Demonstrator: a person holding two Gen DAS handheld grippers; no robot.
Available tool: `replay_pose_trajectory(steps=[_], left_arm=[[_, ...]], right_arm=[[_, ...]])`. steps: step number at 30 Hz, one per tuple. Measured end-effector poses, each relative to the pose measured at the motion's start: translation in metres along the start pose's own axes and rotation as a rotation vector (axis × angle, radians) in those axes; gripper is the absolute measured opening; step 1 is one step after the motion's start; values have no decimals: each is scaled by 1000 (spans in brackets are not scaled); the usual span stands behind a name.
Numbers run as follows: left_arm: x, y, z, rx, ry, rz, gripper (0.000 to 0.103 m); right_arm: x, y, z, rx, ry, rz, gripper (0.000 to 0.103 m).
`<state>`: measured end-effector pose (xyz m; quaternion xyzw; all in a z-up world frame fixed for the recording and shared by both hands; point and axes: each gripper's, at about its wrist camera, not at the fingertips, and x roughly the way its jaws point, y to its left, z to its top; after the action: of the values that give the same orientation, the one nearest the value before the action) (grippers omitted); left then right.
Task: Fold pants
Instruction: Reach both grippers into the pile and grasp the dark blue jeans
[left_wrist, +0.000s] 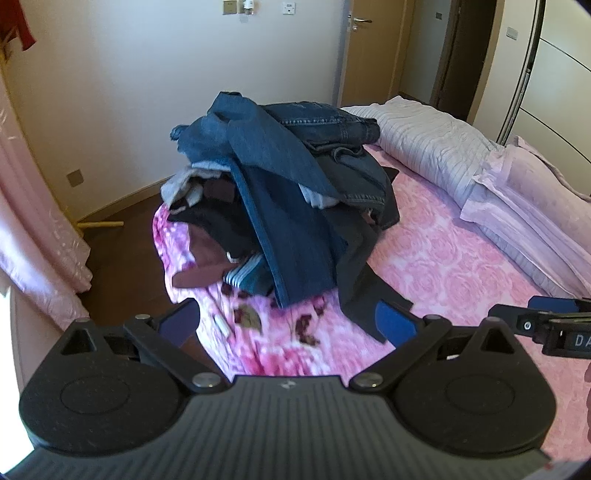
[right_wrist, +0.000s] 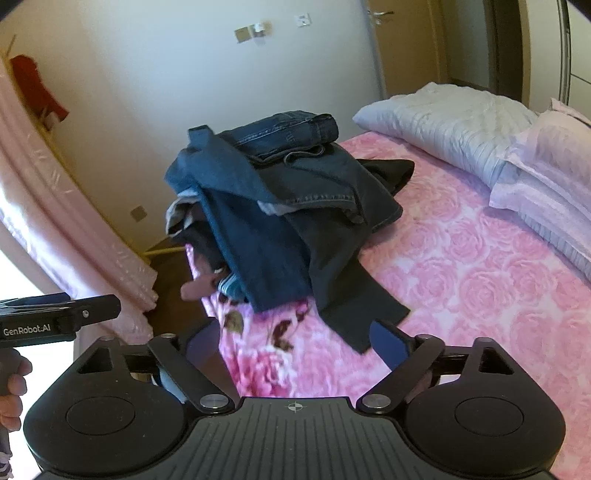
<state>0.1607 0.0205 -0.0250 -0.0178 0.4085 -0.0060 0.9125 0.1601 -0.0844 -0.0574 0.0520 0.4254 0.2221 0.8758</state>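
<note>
A heap of pants (left_wrist: 280, 192) lies at the near-left corner of a pink rose-print bed (left_wrist: 461, 266). A blue jeans leg (left_wrist: 291, 236) drapes down the front of the heap, with a dark trouser leg (left_wrist: 354, 266) beside it on the right. My left gripper (left_wrist: 288, 321) hangs open just short of the jeans hem, holding nothing. In the right wrist view the same heap (right_wrist: 266, 206) lies ahead, and the dark leg (right_wrist: 343, 288) ends just before my right gripper (right_wrist: 295, 341). That gripper is open too, with only bedsheet between its fingers.
A folded pale quilt (left_wrist: 436, 147) and pillows (right_wrist: 546, 177) lie along the bed's far right side. Brown floor (left_wrist: 122, 258) and a pink curtain (left_wrist: 37, 221) are to the left of the bed corner. A hand (right_wrist: 14, 376) holds the left tool.
</note>
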Motion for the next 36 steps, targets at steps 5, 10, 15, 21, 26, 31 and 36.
replay_pose_trajectory(steps=[5, 10, 15, 21, 26, 31, 36], left_arm=[[46, 36, 54, 25, 8, -19, 98], [99, 77, 119, 58, 7, -45, 95], [155, 114, 188, 97, -9, -54, 95], [217, 142, 253, 131, -23, -65, 95], [260, 150, 284, 132, -19, -82, 95], [289, 154, 304, 129, -11, -100, 95], [307, 157, 313, 139, 6, -108, 95]], right_arm=[[50, 18, 42, 58, 8, 6, 78], [110, 44, 95, 116, 0, -1, 74], [169, 51, 154, 190, -28, -23, 72], [231, 40, 205, 315, -55, -50, 72], [271, 19, 227, 497, -70, -35, 72], [286, -1, 241, 640, -146, -61, 72], [306, -13, 252, 746, -142, -67, 72]])
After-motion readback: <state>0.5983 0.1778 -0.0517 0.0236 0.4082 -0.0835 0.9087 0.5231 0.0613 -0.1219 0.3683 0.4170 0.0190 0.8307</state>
